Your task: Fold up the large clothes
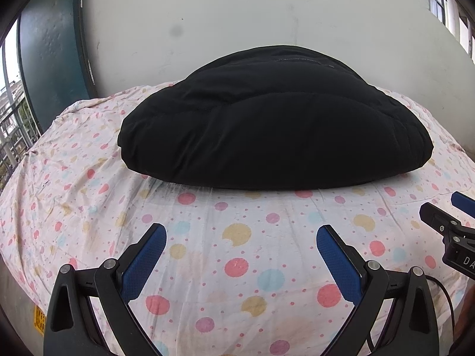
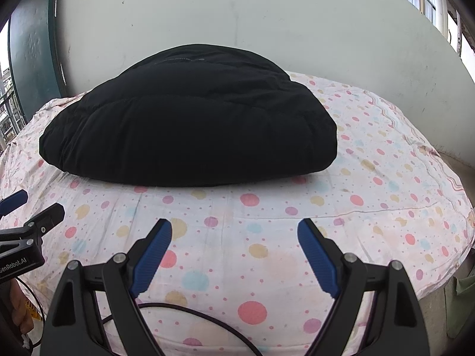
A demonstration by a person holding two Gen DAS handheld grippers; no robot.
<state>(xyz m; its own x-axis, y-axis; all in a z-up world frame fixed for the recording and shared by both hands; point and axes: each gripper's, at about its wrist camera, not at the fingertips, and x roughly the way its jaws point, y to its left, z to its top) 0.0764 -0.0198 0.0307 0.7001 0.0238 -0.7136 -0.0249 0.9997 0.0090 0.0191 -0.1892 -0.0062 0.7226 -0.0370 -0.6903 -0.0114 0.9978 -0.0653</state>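
A black padded garment (image 1: 267, 124) lies folded into a thick bundle on the polka-dot sheet (image 1: 243, 255), towards the far side near the wall. It also shows in the right wrist view (image 2: 190, 118). My left gripper (image 1: 241, 233) is open and empty, held above the sheet in front of the bundle. My right gripper (image 2: 234, 227) is open and empty, also short of the bundle's near edge. Each gripper shows at the edge of the other's view: the right gripper (image 1: 445, 213) and the left gripper (image 2: 32, 207).
A white wall (image 1: 267, 14) stands right behind the bundle. A dark green door frame (image 1: 50, 53) is at the far left. A black cable (image 2: 190, 311) runs over the sheet's near edge. The sheet drops off at the right (image 2: 457, 237).
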